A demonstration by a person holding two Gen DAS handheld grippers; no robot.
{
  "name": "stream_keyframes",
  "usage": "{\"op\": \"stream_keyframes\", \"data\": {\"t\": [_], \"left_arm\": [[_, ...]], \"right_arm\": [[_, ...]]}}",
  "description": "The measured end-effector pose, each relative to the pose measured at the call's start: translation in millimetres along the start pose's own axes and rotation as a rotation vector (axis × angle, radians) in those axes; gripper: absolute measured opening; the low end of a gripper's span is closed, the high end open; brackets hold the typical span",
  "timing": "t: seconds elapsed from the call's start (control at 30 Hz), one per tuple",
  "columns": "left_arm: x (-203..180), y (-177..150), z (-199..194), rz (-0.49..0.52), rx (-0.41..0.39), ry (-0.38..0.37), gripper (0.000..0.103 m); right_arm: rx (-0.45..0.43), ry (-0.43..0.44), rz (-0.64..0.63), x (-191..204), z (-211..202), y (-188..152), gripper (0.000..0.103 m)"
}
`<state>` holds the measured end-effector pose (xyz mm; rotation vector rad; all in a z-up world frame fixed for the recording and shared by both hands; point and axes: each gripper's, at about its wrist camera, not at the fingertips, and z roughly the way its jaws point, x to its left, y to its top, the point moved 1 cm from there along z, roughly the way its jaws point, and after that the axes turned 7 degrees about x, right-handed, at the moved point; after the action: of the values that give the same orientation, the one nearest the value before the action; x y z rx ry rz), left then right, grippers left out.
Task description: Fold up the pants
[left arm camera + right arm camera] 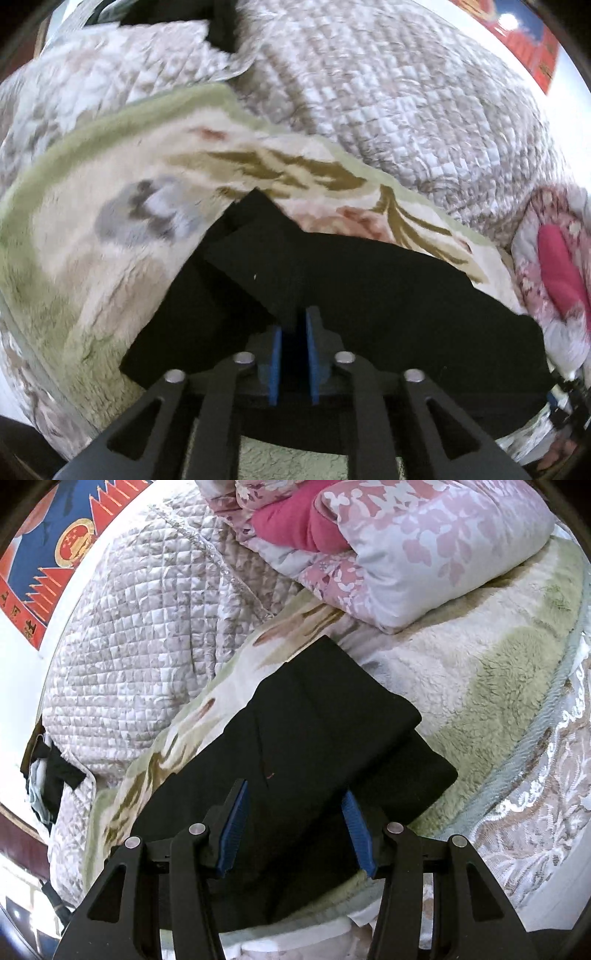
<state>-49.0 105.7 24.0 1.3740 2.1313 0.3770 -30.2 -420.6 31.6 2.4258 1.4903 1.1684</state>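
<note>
Two grippers over black pants (314, 738), folded on fleece blanket (480, 701) on bed. Left gripper (293, 325): fingers narrow, cloth edge between, can't tell if pinched. Right gripper (295, 805): fingers spread, nothing held. Pink duvet (424, 546) at 1 o'clock.

Black pants (325, 720), plain dark fabric, folded into a thick oblong bundle with several layers stacked. Lying flat, running diagonally from lower left up toward the centre of the right wrist frame, top layer slightly offset from the one under it on the right side. Filling the lower middle in the left wrist view (369, 280), one folded corner poking up at centre.
</note>
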Motion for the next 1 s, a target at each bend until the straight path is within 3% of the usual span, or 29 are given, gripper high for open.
{"op": "stream_keyframes", "data": {"t": [0.03,0.13,0.23,0.27,0.3,0.33,0.5,0.6,0.77,1.0], "left_arm": [[2,0,1,-0.009,0.000,-0.009,0.032],[9,3,7,-0.045,-0.001,-0.022,0.035],[15,7,16,-0.080,0.009,0.005,0.034],[17,8,19,-0.090,0.019,0.002,0.031],[16,8,20,-0.087,0.019,0.006,0.012],[14,9,20,-0.077,0.019,0.021,0.004],[4,11,-18,-0.024,-0.067,0.004,0.004],[5,5,-34,0.006,-0.094,0.029,0.004],[22,-12,-2,-0.008,0.042,0.092,0.004],[18,-11,0,0.017,0.035,0.117,0.004]], "right_arm": [[-0.004,0.000,-0.001,0,0,0,0.051],[-0.010,-0.012,0.005,0,4,4,0.049],[-0.014,-0.049,0.005,-1,7,8,0.028],[-0.019,-0.067,0.004,-2,7,9,0.014],[-0.020,-0.063,0.005,-3,7,11,0.008],[-0.016,-0.052,0.011,-4,7,13,0.008],[-0.075,0.005,-0.021,7,-19,14,0.006],[-0.065,-0.044,-0.012,0,-20,9,0.006],[0.009,-0.069,0.074,-26,-6,1,0.006],[0.013,-0.097,0.051,-22,-8,-2,0.007]]}}
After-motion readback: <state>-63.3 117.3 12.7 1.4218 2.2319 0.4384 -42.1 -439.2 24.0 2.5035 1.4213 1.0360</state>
